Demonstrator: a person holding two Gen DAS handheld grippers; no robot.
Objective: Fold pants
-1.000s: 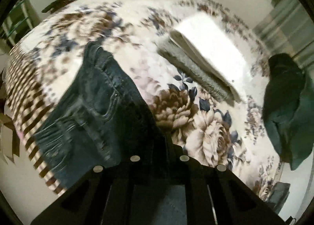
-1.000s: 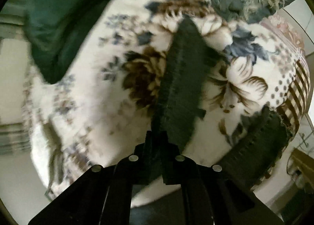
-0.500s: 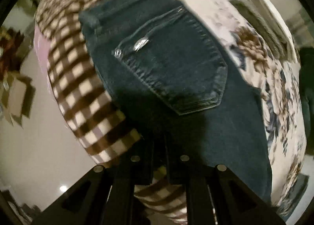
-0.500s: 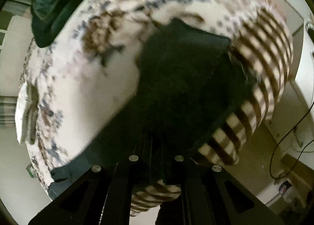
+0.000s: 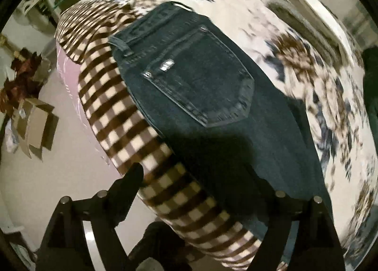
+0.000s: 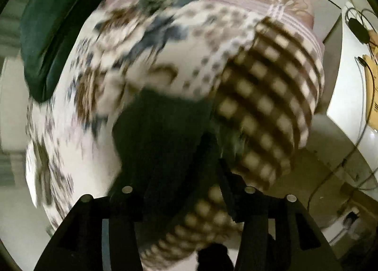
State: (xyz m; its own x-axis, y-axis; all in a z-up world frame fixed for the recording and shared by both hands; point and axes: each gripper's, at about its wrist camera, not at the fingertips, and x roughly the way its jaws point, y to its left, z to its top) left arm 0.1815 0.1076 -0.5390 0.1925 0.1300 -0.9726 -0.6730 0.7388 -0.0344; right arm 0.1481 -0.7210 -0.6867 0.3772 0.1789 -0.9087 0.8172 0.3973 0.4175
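Note:
Dark blue jeans lie on the floral blanket near the bed's checked edge, back pocket up. My left gripper is open and empty just above the jeans and the edge; its left finger shows, the right one merges with the dark denim. In the right wrist view, which is blurred, the dark leg end of the jeans lies on the blanket. My right gripper is open over it with nothing held.
A folded white and grey towel lies further back on the bed. A dark green garment sits at the bed's far side. Cardboard boxes stand on the floor to the left. A cable hangs at the right.
Both grippers were shut on the jeans and carried them over to the checked edge. Both have now opened and let go, and the jeans lie folded flat.

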